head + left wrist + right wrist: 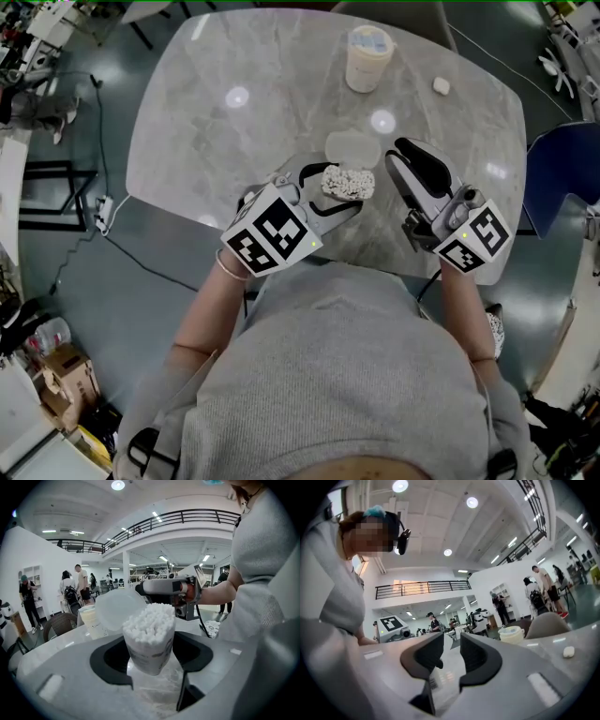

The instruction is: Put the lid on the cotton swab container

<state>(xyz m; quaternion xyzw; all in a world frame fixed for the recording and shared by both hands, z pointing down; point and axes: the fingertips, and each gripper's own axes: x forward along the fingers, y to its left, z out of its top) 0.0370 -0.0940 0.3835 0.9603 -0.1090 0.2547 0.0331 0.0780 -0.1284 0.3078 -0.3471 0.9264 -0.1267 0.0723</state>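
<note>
The cotton swab container, a clear tub packed with white swabs, stands upright between the pads of my left gripper, which is shut on it above the table's near edge. In the left gripper view the container fills the jaws. The translucent lid hangs just beyond the container's mouth, tilted, its rim pinched by my right gripper. The lid shows left of the swabs, its hollow side facing them. In the right gripper view the right gripper has narrow jaws with a pale sliver of lid between them.
A cream lidded cup stands at the far side of the grey marble table, with a small white lump to its right. A blue chair is beside the table's right edge. People stand far off in the hall.
</note>
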